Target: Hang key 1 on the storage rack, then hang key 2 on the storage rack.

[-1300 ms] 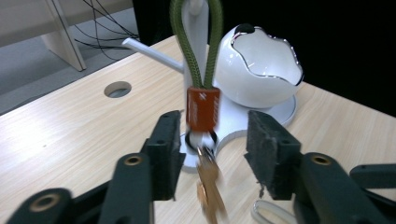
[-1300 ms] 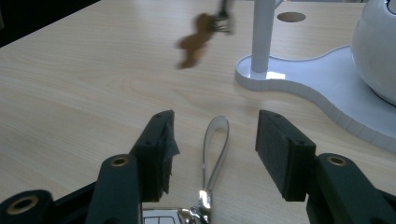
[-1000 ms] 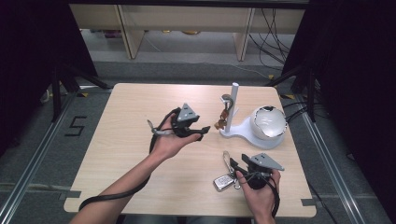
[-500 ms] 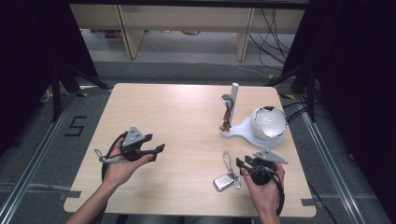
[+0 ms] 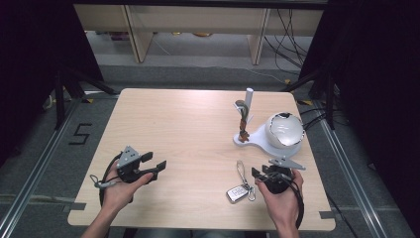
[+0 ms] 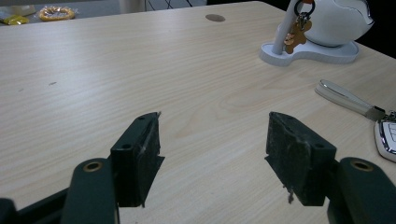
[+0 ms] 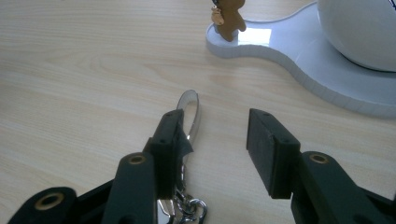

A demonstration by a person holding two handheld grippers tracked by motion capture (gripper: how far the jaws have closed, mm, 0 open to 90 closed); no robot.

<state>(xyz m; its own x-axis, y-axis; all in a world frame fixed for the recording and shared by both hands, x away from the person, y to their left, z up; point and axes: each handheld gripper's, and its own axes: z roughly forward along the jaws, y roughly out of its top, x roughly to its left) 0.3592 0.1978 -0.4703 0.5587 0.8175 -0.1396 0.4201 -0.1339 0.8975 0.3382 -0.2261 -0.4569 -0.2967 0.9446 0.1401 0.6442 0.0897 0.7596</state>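
The right gripper [image 5: 262, 174] is held with its jaws spread, having just been opening a little, and nothing is pinched between them; bare tabletop is seen in the gap in the right gripper view. Just beside the outer face of one finger [image 7: 170, 140] lies the looped strap [image 7: 190, 114] of a car key [image 5: 238, 193], its metal rings tucked under that finger's base, while the key body itself rests on the table [image 5: 188, 129] just off the fingertips, toward the person's left in the high view. Whether the finger touches the strap cannot be told. Beyond the fingertips, a white stand [image 5: 270, 141] with a round white ball [image 5: 284, 130] on its base is set, and a small brown figure charm [image 7: 227, 19] hangs against the stand's upright post [image 5: 247, 101]. The left gripper [image 5: 151, 166] is held well apart from the key, near the table's left front part, with its jaws spread wide and empty, only wood grain being seen between the fingers [image 6: 140, 154] in the left gripper view. From that gripper the key's strap and one corner of the key are seen off past one fingertip, with the stand farther on. Each gripper is grasped by a hand [image 5: 116, 191] coming in from the near edge of the table.
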